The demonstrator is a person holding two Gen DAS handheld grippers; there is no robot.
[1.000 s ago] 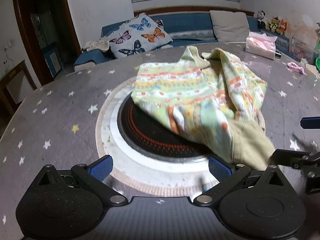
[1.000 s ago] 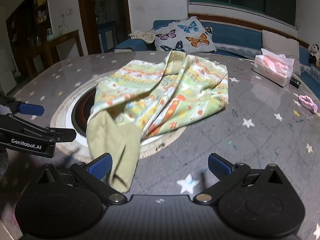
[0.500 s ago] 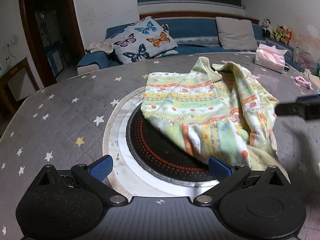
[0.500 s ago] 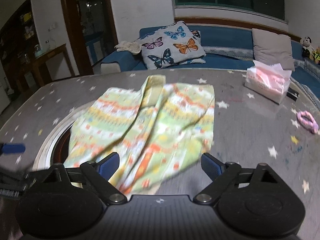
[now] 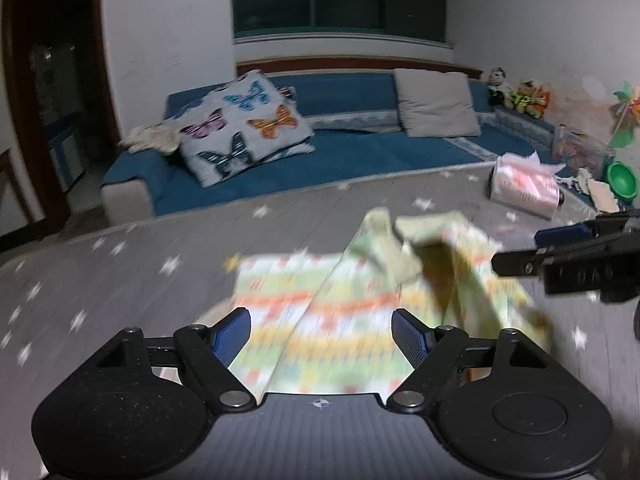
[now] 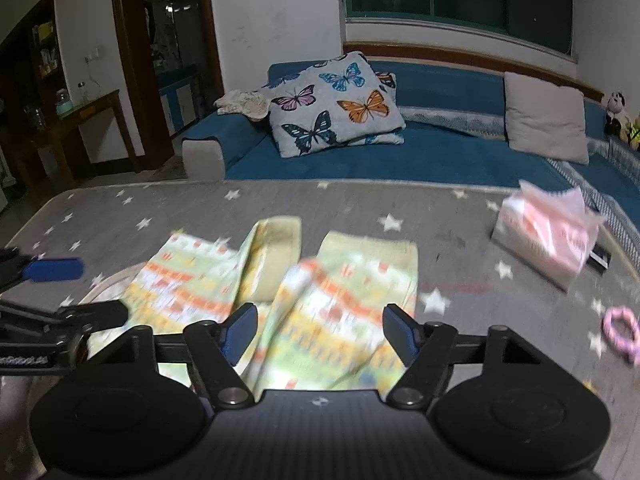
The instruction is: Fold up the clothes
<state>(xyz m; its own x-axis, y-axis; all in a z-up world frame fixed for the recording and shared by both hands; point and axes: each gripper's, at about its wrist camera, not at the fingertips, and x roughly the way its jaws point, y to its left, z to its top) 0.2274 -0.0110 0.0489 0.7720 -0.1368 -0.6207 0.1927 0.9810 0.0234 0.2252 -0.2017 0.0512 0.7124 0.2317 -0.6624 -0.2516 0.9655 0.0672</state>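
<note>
A small patterned garment (image 6: 320, 300) lies rumpled on a grey star-print table (image 6: 440, 208), its yellow-green, orange-banded cloth bunched into ridges and one plain khaki edge (image 6: 280, 236) turned up at the far side. By its look it is thin, light and limp: it should slide easily on the tabletop, sag from any pinch and carry no risk of breaking. The firmest hold is likely a hemmed edge or corner, such as the khaki band or the near edge just ahead of the fingers, not the loose middle.

The left gripper (image 5: 320, 336) hangs low over the garment's left half with its blue pads spread wide and nothing between them. The right gripper (image 6: 318, 334) hangs over the right half, likewise wide open and empty; whether either one brushes the cloth cannot be told.

Both views are smeared by motion, so the print, any buttons and the run of the seams are hard to read. The garment's near edge is cut off behind each gripper body, and whether this is a shirt or trousers is unclear.

A pink tissue pack (image 6: 548, 236) sits well to the right on the table, with a pink ring (image 6: 622, 330) near the edge. Beyond stands a blue sofa (image 6: 440, 152) with a butterfly cushion (image 6: 332, 108).
</note>
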